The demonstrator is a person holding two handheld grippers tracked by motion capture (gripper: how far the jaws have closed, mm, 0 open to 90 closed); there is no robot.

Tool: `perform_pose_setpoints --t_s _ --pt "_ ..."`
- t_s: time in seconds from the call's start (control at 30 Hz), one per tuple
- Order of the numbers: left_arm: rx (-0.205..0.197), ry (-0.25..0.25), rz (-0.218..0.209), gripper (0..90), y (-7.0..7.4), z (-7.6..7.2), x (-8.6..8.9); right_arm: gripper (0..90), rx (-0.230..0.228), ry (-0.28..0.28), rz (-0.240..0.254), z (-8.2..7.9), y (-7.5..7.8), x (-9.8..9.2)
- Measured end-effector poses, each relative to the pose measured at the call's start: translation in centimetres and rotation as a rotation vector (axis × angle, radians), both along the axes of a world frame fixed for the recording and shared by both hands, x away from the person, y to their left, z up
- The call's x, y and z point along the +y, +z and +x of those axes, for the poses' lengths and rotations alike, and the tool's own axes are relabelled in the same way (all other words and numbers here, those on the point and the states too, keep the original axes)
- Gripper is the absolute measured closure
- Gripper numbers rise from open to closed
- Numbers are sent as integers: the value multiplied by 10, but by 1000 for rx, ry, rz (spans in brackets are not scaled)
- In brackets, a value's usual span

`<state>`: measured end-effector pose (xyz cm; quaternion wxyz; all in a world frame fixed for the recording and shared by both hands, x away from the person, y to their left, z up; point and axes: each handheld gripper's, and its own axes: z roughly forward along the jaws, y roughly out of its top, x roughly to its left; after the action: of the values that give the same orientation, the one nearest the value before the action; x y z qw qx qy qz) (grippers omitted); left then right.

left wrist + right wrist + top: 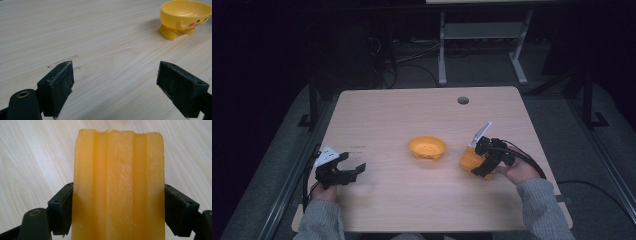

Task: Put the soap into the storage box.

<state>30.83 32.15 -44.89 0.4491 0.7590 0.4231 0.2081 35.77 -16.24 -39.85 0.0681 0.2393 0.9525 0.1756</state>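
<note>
Two jaws of your right gripper [117,207] pinch the orange block [118,187] near the tabletop's right edge; its waxy, ribbed sides could slip if you tilt it. Your left gripper [343,170] sits spread near the left edge, well apart from the yellow bowl [427,147].

A lab or test room, by the look of it: one pale wooden table [422,200] with a round cable hole [463,100] at its far edge, standing on grey carpet [557,130]. Beyond it, dark surroundings, loose cables [412,55] on the floor and the white metal legs of another desk [443,50].
</note>
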Motion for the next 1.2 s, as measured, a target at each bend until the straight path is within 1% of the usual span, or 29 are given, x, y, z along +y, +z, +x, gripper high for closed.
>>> perform_pose_setpoints --t_s 0.07,0.13,0.17,0.2,0.67,0.83,0.93,1.03,1.2 --pt "1 0 0 138 0 0 0 212 2 7 3 3 3 4" --pt "-3 -2 -1 138 0 0 0 212 -3 17 -7 6 6 9" --pt "-3 -2 -1 138 0 0 0 212 -3 17 -7 6 6 9" --pt "-3 -2 -2 138 0 0 0 212 -1 23 -1 10 8 13" --pt "-5 -1 -8 138 0 0 0 212 -2 66 -11 26 17 35" --pt "-1 2 -9 138 0 0 0 212 -6 80 -21 31 20 42" --pt "0 4 -11 138 0 0 1 212 -5 94 -19 33 21 48" --pt "-1 4 -10 138 0 0 1 212 -4 98 -13 35 22 50" --pt "-1 4 -10 138 0 0 1 212 -12 111 -20 40 27 58"
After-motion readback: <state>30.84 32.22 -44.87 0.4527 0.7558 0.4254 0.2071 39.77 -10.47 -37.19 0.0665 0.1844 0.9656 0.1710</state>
